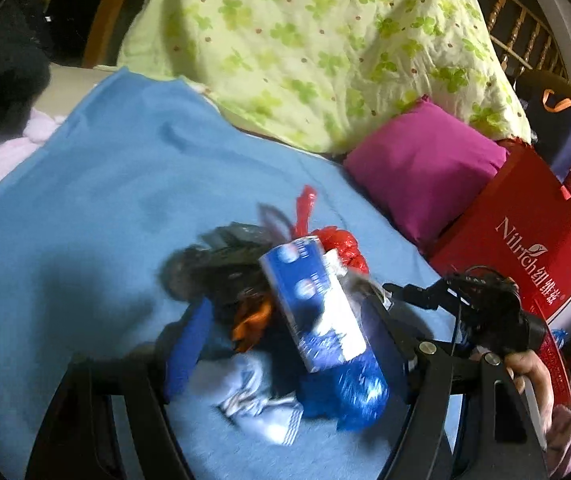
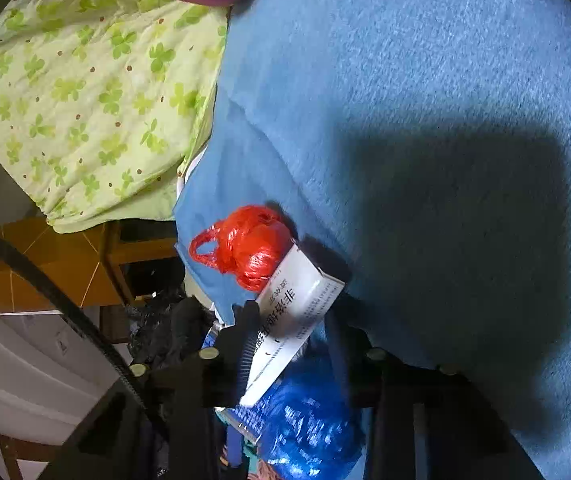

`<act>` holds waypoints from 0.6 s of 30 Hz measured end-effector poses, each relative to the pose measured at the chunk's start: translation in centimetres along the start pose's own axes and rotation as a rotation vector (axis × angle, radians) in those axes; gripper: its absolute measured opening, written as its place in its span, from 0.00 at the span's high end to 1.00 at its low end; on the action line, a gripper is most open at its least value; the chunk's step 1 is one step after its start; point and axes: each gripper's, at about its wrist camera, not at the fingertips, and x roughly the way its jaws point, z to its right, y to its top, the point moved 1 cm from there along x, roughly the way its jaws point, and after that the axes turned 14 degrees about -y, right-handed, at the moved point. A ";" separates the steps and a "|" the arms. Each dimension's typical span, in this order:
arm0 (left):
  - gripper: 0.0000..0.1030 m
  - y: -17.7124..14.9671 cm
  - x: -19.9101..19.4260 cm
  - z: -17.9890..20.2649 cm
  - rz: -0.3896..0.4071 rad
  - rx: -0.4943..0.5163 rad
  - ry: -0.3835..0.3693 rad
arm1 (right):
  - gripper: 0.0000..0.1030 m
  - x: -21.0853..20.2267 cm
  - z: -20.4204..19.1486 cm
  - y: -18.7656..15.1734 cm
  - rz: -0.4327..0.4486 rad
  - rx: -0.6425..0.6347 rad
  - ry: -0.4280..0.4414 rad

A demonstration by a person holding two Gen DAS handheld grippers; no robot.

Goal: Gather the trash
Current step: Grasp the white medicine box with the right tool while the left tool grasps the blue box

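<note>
Pick-up step, trash on the bed's blue blanket [image 2: 425, 80]: right gripper [image 2: 285, 344] clenched on the white-and-blue carton [image 2: 297, 312], red bag [image 2: 249, 248] just beyond its tips, blue bag [image 2: 309, 424] beneath; left gripper [image 1: 285, 344] released, straddling the pile; next, probably lift the carton clear.

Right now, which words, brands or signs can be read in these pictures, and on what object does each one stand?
"Nilrich", with Chinese characters after it too unclear to read: on the red box.
Large black Chinese characters, partly hidden, and small print, unreadable: on the white carton.
Blue and white carton: print blurred, unreadable.
</note>
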 end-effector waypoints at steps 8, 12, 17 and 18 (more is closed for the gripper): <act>0.25 0.8 2.7 0.8 -0.049 -0.009 0.075 | 0.79 -3.9 -0.3 0.6 0.084 -0.086 -0.006; 0.46 0.9 3.6 2.2 -0.083 0.036 0.067 | 0.80 -6.9 -1.5 0.3 0.163 -0.189 -0.035; 0.52 0.7 4.0 3.3 -0.113 0.064 0.060 | 0.80 -10.5 -2.6 -1.1 0.237 -0.287 -0.045; 0.52 0.7 3.7 3.7 -0.109 0.079 0.060 | 0.80 -11.5 -2.8 -1.5 0.258 -0.310 -0.050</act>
